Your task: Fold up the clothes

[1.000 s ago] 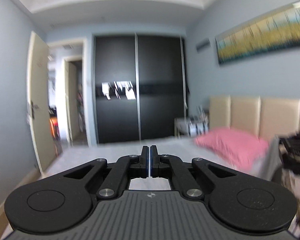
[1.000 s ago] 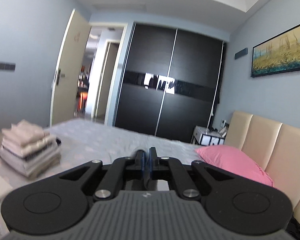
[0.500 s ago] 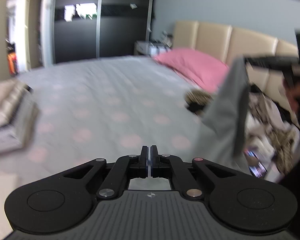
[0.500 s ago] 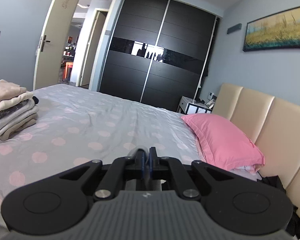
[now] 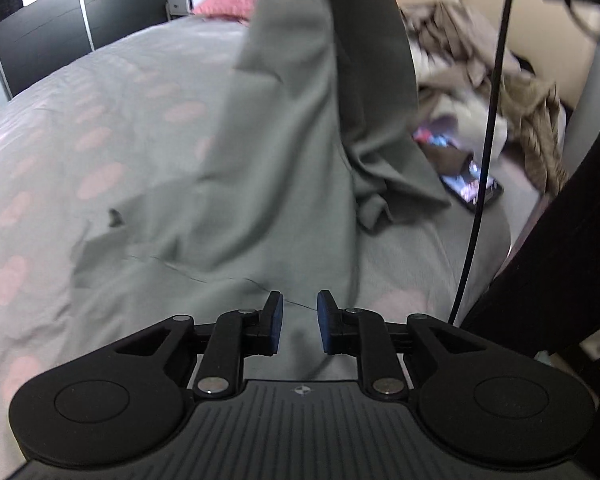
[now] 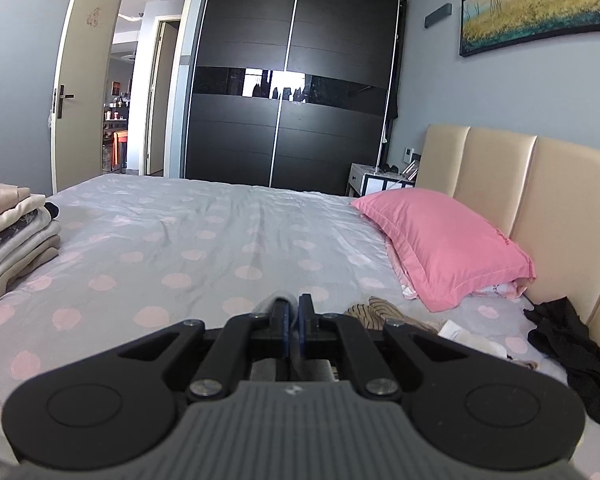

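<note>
Down and forward is where the left gripper [image 5: 298,328] has swung since a second ago: its view then took in the wardrobe and far wall, and now it looks steeply onto the bed. Its jaws, pressed together before, are opening, with nothing between the blue pads; the grey garment's [image 5: 284,128] lower edge lies just beyond them on the bedspread [image 5: 60,152]. The right gripper [image 6: 293,322] has dropped a little too and is pinched nearly shut; a sliver of pale cloth seems to sit between its pads, and in the left view the garment hangs from above, so it is probably held there, though blur leaves that uncertain.

By my reading the step in hand is spreading the garment out: one end held up, the other trailing onto the bed. The next move calls for the left jaws to widen further and take the lower hem or corner so the cloth can be drawn flat before any fold.

Beyond it, a heap of unfolded clothes [image 5: 512,92] lies toward the headboard [image 6: 540,208], with a lit phone [image 5: 474,184] beside it and a black cable [image 5: 488,140] crossing the view. Across the dotted spread sit a folded stack [image 6: 12,236] and a pink pillow [image 6: 440,240]; a dark wardrobe [image 6: 292,80], open door [image 6: 84,68] and painting [image 6: 540,4] complete the room.
</note>
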`<act>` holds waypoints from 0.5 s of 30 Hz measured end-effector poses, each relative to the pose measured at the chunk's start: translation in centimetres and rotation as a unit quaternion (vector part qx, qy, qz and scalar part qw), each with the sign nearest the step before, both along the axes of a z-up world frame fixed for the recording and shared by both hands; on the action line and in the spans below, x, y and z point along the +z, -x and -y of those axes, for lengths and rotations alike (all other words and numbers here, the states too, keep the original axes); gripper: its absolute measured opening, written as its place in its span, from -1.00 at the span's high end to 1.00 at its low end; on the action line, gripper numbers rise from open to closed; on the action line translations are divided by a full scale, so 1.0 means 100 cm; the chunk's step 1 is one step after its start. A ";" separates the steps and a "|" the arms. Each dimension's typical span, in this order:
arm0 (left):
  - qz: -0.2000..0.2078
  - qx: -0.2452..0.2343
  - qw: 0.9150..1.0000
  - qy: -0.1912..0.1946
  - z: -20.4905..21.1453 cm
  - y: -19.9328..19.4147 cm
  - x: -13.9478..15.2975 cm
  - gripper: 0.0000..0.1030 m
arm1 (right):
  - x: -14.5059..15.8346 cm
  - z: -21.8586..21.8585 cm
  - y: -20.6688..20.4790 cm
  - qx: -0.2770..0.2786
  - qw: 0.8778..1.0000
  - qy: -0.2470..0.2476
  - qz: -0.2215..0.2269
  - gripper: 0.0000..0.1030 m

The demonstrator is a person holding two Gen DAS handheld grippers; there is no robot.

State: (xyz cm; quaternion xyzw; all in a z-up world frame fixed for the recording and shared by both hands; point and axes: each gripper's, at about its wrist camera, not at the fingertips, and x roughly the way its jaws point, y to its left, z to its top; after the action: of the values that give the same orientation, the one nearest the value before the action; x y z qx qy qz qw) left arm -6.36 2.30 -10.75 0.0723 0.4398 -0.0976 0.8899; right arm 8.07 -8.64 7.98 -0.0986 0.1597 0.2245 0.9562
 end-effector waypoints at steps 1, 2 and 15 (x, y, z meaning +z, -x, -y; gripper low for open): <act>-0.003 -0.003 1.000 -0.008 0.004 -0.001 -0.004 0.65 | -0.001 0.002 -0.002 0.000 1.000 -0.002 -0.005 0.89; -0.004 -0.006 1.000 -0.017 0.008 -0.002 -0.007 0.62 | -0.002 0.003 -0.003 0.000 1.000 -0.004 -0.011 0.89; -0.011 -0.027 0.997 -0.076 0.034 -0.013 -0.040 0.17 | -0.015 0.014 -0.012 -0.004 0.999 -0.008 -0.047 0.89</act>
State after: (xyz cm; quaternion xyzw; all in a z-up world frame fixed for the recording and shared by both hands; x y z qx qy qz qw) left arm -5.04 -1.11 -14.75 0.1510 0.4535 -0.0888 0.8739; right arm 9.27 -10.00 6.52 -0.0795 0.2033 0.2262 0.9493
